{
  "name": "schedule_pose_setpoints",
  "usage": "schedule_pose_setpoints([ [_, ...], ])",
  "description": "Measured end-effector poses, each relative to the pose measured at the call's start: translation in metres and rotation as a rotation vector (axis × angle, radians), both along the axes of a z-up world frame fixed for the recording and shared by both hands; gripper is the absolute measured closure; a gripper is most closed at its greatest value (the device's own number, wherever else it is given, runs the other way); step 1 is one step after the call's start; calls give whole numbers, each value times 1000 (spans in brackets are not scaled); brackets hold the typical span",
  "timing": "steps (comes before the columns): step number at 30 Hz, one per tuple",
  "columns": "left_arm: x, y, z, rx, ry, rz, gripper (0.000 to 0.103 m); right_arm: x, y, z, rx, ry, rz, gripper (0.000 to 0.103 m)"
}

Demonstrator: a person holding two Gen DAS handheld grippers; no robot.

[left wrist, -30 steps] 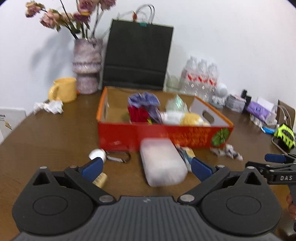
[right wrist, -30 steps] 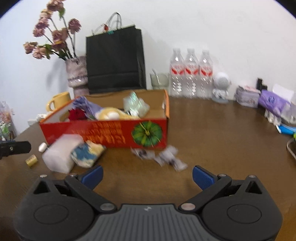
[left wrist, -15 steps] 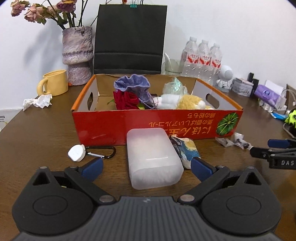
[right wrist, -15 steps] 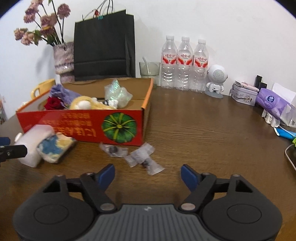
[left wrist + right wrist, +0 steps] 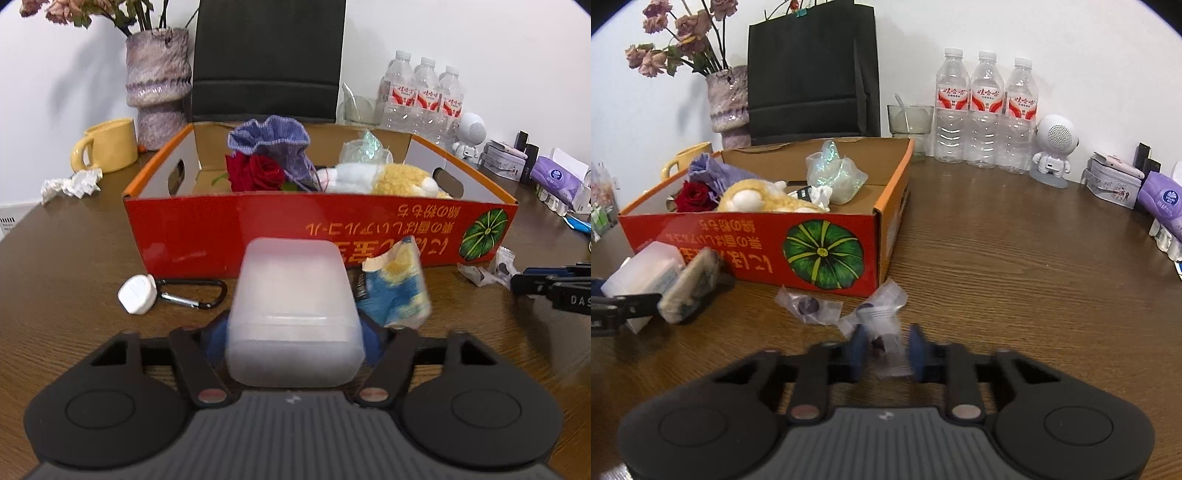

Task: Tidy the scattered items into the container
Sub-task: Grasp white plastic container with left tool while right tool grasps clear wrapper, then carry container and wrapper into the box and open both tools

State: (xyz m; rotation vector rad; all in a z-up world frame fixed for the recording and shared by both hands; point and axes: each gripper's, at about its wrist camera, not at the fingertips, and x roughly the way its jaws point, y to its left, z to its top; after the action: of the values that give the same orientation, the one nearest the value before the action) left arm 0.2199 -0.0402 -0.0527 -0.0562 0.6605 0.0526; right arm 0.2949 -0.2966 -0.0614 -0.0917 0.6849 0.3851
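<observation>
Item: left gripper clamped on frosted plastic case, right gripper pinching clear sachet, red cardboard box just ahead; both needed lifting clear of its near wall before release.

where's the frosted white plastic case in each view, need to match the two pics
Left wrist view: the frosted white plastic case fills the lower centre, clamped between the left gripper fingers, in front of the red box.
Right wrist view: the same case sits at the far left edge, before the box's left end, beside the blurred snack packet.
Shared landmark: the green pumpkin print, on the box's right end in the left view, centre-left in the right view.
</observation>
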Motion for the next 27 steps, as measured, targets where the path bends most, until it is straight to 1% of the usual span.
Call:
schedule_pose_setpoints([
  [7, -6, 4, -1, -20, -18, 3, 36, -14, 1, 0, 21, -12, -21, 87],
  [12, -9, 7, 0, -37, -27, 3, 36, -25, 5, 4, 43, -41, -47, 88],
  [17, -21, 7, 6, -34, -73, -1, 36, -38, 5, 11, 91, -75, -71, 88],
  [23, -46, 12, 24, -75, -160, -13, 37, -54, 2, 26, 176, -128, -87, 88],
  [27, -51, 18, 45, -99, -196, -57, 36, -56, 6, 45, 216, -173, -63, 88],
])
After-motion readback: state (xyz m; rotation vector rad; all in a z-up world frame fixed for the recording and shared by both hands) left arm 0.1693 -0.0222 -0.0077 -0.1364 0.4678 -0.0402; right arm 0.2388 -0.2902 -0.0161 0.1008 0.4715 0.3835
